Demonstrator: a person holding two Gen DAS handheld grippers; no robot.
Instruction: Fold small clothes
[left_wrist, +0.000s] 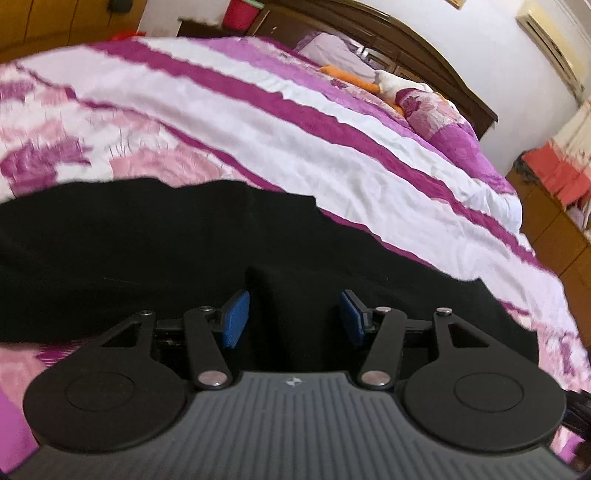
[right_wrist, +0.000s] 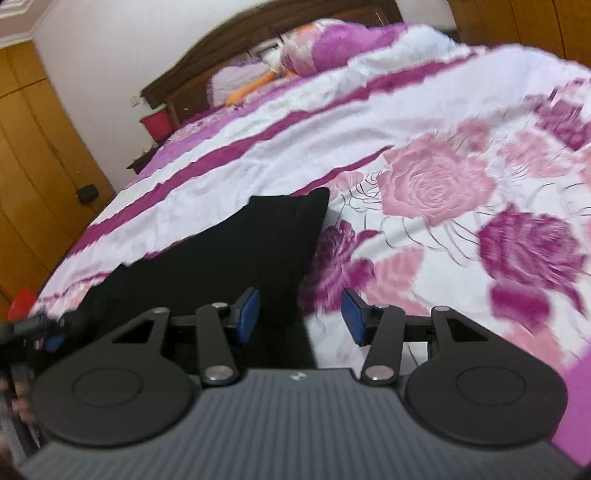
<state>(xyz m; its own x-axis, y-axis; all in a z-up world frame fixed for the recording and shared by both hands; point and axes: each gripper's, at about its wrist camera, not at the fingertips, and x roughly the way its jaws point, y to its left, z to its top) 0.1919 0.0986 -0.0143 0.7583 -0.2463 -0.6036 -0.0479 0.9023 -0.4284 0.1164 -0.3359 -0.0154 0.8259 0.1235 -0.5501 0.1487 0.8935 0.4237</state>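
A black garment (left_wrist: 147, 251) lies spread on the floral pink and purple bedspread (left_wrist: 258, 122). My left gripper (left_wrist: 293, 299) hovers low over it, jaws open, with a raised fold of black cloth between the blue pads (left_wrist: 236, 317) but not pinched. In the right wrist view the garment (right_wrist: 240, 251) tapers to a corner towards the bed's middle. My right gripper (right_wrist: 300, 299) is open over the garment's right edge. Its left pad (right_wrist: 247, 314) is above black cloth and its right pad above the bedspread (right_wrist: 443, 184).
Pillows (left_wrist: 436, 110) and an orange and white soft toy (left_wrist: 384, 83) lie by the dark wooden headboard (left_wrist: 443, 66). A red bucket (right_wrist: 157, 123) stands beside the bed, near wooden wardrobes (right_wrist: 33, 147). A blurred dark shape with a blue part (right_wrist: 44, 332) shows at the left edge.
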